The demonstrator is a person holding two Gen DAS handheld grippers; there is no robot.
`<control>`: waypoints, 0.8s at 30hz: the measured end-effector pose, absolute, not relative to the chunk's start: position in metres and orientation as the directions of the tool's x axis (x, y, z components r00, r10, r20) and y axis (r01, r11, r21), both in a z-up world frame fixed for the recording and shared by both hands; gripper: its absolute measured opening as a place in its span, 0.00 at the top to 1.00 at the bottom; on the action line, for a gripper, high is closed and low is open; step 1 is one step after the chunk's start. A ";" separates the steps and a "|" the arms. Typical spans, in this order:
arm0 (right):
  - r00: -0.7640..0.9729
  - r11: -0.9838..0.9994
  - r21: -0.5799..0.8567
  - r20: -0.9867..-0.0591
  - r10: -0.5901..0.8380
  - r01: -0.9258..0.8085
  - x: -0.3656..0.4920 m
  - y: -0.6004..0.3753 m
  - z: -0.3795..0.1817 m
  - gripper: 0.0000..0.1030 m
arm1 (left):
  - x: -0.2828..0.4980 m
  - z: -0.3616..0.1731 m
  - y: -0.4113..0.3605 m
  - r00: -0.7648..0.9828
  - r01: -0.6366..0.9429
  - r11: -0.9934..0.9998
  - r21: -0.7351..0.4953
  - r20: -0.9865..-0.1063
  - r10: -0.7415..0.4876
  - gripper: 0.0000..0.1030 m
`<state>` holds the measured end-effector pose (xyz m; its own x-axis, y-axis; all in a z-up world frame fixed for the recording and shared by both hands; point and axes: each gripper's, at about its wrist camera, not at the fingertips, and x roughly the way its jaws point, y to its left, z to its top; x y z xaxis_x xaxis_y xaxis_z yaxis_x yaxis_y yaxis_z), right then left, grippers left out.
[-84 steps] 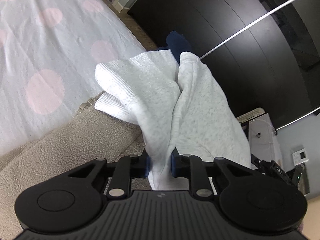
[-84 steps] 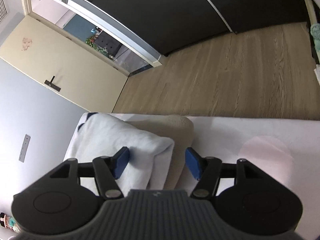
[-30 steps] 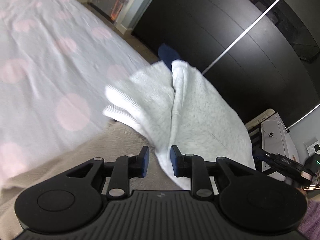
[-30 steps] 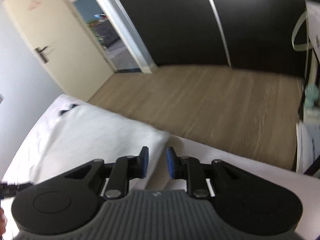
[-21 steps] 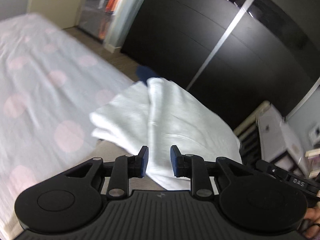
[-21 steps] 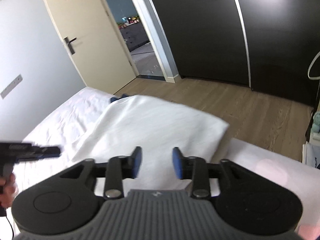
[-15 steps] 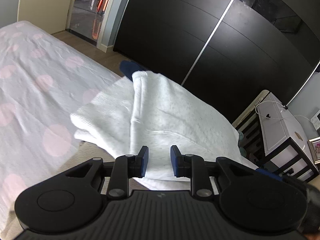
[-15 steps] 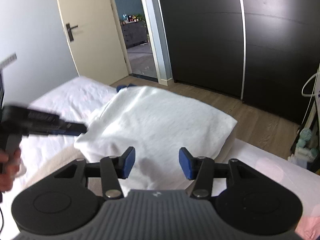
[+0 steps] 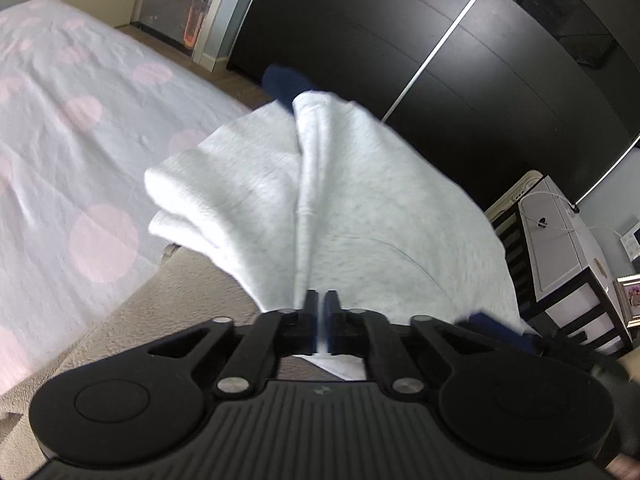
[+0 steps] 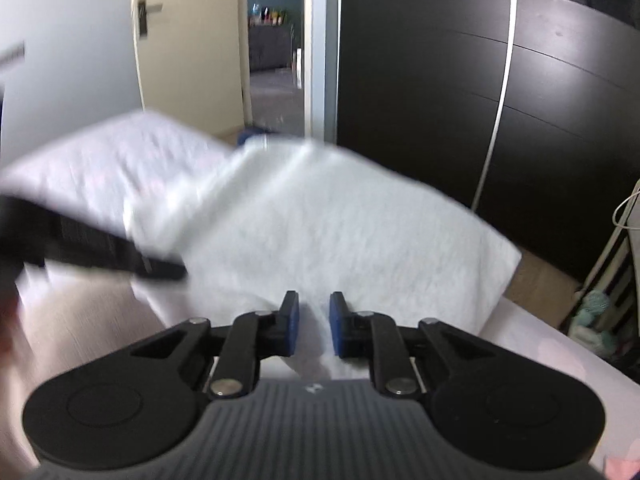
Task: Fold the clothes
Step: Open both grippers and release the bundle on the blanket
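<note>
A white-grey sweatshirt point(image 9: 360, 208) lies folded and bunched on the bed, with a navy part point(image 9: 284, 80) at its far end. My left gripper point(image 9: 320, 300) is shut on a thin ridge of its near edge. In the right wrist view the same sweatshirt point(image 10: 340, 232) spreads ahead. My right gripper point(image 10: 316, 308) is closing, and a fold of the cloth fills the narrow gap between its blue pads point(image 10: 294, 320). The left gripper point(image 10: 100, 248) shows there as a blurred dark bar at the left, and the right gripper's blue tip point(image 9: 500, 332) is a smear in the left wrist view.
The bed has a white sheet with pink dots point(image 9: 80, 140) and a beige blanket point(image 9: 160, 320) under the sweatshirt. Black wardrobe doors point(image 9: 440, 60) stand beyond the wooden floor. A white shelf unit point(image 9: 560, 260) is at the right, an open doorway point(image 10: 276, 60) straight ahead.
The left jaws have closed onto a ridge of the sweatshirt after standing slightly apart. The right gripper swung round to face the sweatshirt, opened wide, then narrowed on its near edge.
</note>
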<state>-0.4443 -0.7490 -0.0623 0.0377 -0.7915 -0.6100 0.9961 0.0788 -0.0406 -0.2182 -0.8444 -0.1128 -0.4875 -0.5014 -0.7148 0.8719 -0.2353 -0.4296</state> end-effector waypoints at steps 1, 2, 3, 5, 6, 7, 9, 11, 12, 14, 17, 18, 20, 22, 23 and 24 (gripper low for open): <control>0.031 0.086 -0.061 -0.613 -0.789 0.994 -0.443 -0.746 -0.067 0.82 | -0.218 -0.116 -0.845 -0.489 0.871 -0.241 -0.427 -0.720 -0.492 1.00; 0.024 0.093 -0.081 -0.616 -0.787 0.992 -0.441 -0.743 -0.071 0.82 | -0.218 -0.118 -0.845 -0.489 0.872 -0.252 -0.420 -0.725 -0.485 1.00; 0.017 0.101 -0.101 -0.619 -0.785 0.990 -0.440 -0.740 -0.076 0.82 | -0.219 -0.120 -0.845 -0.488 0.873 -0.258 -0.414 -0.726 -0.484 0.99; 0.003 0.115 -0.140 -0.625 -0.781 0.983 -0.437 -0.734 -0.085 0.82 | -0.220 -0.120 -0.842 -0.481 0.877 -0.265 -0.402 -0.727 -0.489 0.99; -0.003 0.122 -0.156 -0.628 -0.778 0.980 -0.436 -0.731 -0.089 0.82 | -0.221 -0.119 -0.841 -0.475 0.880 -0.267 -0.393 -0.730 -0.492 0.99; -0.001 0.125 -0.154 -0.633 -0.774 0.980 -0.438 -0.730 -0.087 0.82 | -0.222 -0.117 -0.839 -0.465 0.885 -0.271 -0.379 -0.735 -0.493 0.99; 0.005 0.130 -0.148 -0.642 -0.766 0.980 -0.443 -0.726 -0.085 0.82 | -0.225 -0.115 -0.836 -0.446 0.894 -0.274 -0.354 -0.747 -0.493 1.00; 0.015 0.132 -0.130 -0.654 -0.756 0.983 -0.447 -0.724 -0.086 0.84 | -0.225 -0.112 -0.832 -0.429 0.902 -0.267 -0.338 -0.755 -0.495 1.00; 0.020 0.133 -0.121 -0.661 -0.750 0.984 -0.448 -0.723 -0.085 0.85 | -0.224 -0.111 -0.830 -0.421 0.906 -0.263 -0.330 -0.759 -0.497 0.99; 0.030 0.126 -0.091 -0.685 -0.728 0.988 -0.452 -0.715 -0.085 0.92 | -0.223 -0.107 -0.825 -0.404 0.914 -0.254 -0.316 -0.766 -0.500 1.00; 0.044 0.111 -0.054 -0.687 -0.725 0.992 -0.461 -0.700 -0.080 0.92 | -0.216 -0.097 -0.811 -0.357 0.934 -0.225 -0.279 -0.788 -0.502 0.99; 0.040 0.109 -0.057 -0.689 -0.724 0.992 -0.462 -0.695 -0.076 0.92 | -0.212 -0.094 -0.806 -0.335 0.941 -0.215 -0.261 -0.796 -0.503 0.97; 0.033 0.101 -0.058 -0.689 -0.724 0.993 -0.465 -0.685 -0.068 0.91 | -0.199 -0.084 -0.791 -0.328 0.944 -0.204 -0.258 -0.787 -0.523 0.97; 0.025 0.089 -0.058 -0.682 -0.731 0.994 -0.467 -0.676 -0.059 0.71 | -0.188 -0.073 -0.771 -0.316 0.949 -0.198 -0.247 -0.771 -0.552 0.95; 0.022 0.082 -0.057 -0.677 -0.736 0.995 -0.468 -0.672 -0.054 0.64 | -0.183 -0.067 -0.761 -0.307 0.951 -0.200 -0.234 -0.765 -0.567 0.94; 0.023 0.077 -0.051 -0.672 -0.741 0.996 -0.469 -0.666 -0.048 0.57 | -0.182 -0.060 -0.751 -0.296 0.955 -0.208 -0.214 -0.760 -0.578 0.90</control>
